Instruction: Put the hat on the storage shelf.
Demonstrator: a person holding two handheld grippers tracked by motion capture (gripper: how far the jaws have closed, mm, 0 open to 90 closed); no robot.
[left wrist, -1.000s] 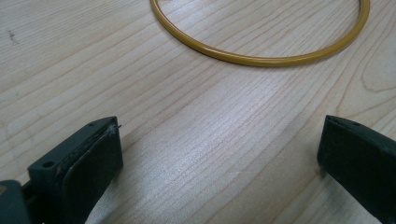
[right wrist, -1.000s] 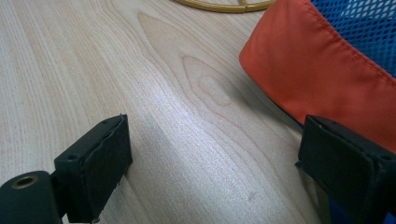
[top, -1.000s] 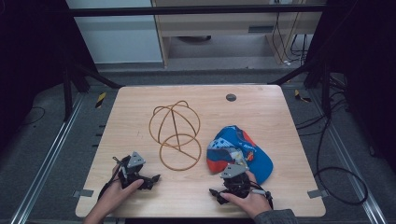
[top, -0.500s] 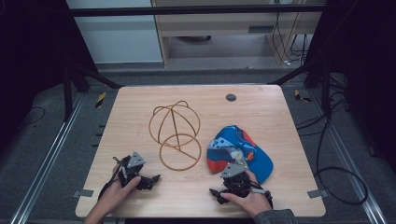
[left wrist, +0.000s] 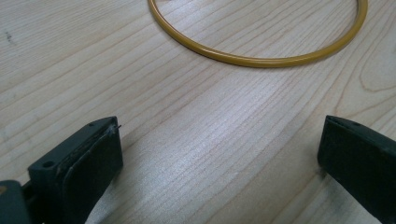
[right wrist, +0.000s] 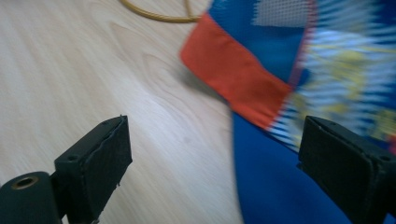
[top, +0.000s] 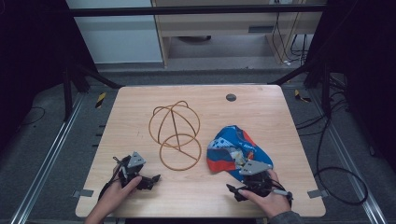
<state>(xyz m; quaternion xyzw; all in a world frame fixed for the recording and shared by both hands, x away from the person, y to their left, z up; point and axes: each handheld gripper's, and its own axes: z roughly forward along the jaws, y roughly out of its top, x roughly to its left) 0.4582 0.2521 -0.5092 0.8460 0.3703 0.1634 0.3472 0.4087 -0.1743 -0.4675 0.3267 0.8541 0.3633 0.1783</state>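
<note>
Both grippers rest near the table's [top: 140, 107] front edge, jaws spread and empty. The left gripper [top: 148, 179] faces the wire stand [top: 175, 135]. The right gripper [top: 236, 191] sits beside what looks like a cap [top: 231, 149].

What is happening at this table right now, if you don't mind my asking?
A person sits at a wooden table with a tool in each hand. The left tool is open and empty, pointed at the wire stand. The right tool is also open and empty, with the cap just ahead of its jaws. The cap lies crumpled on the table beside the stand. Nothing is gripped yet.
</note>
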